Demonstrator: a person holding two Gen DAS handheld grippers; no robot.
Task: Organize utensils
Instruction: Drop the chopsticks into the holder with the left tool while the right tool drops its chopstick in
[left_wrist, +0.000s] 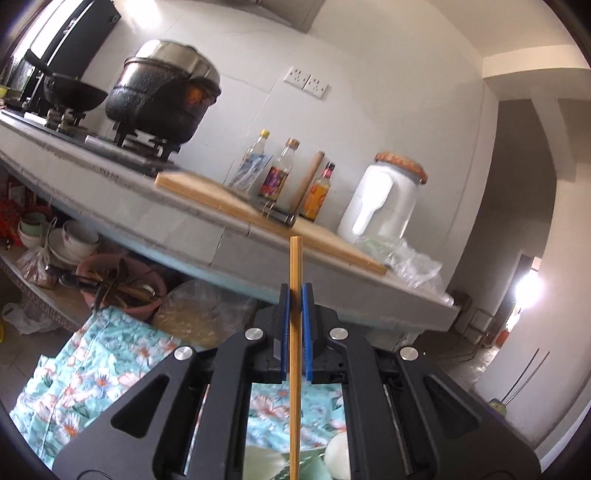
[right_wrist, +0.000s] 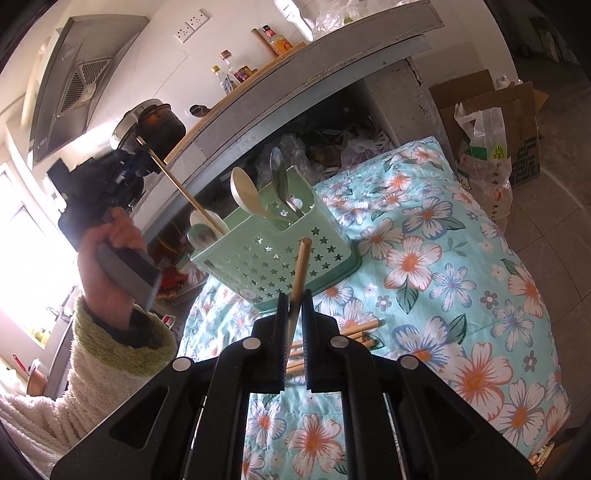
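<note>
In the right wrist view a green utensil holder (right_wrist: 280, 258) with star holes stands on a floral cloth (right_wrist: 443, 258). A white spoon (right_wrist: 242, 188) and a metal spoon (right_wrist: 279, 166) stick up from it. My right gripper (right_wrist: 294, 299) is shut on a wooden chopstick (right_wrist: 302, 262) just in front of the holder. A hand (right_wrist: 107, 251) holds my left gripper (right_wrist: 147, 157), which is shut on another chopstick (right_wrist: 184, 188) whose lower end reaches the holder's left end. In the left wrist view that gripper (left_wrist: 295, 295) pinches the chopstick (left_wrist: 295, 258) between its blue pads. Several loose chopsticks (right_wrist: 354, 334) lie on the cloth.
A grey kitchen counter (left_wrist: 184, 218) runs above the cloth, with a black pot (left_wrist: 162, 96), a cutting board (left_wrist: 221, 195), bottles (left_wrist: 275, 173) and a white jug (left_wrist: 384, 203). Bowls (left_wrist: 74, 236) sit under it. A cardboard box (right_wrist: 491, 110) and a plastic bag (right_wrist: 484, 155) stand on the floor to the right.
</note>
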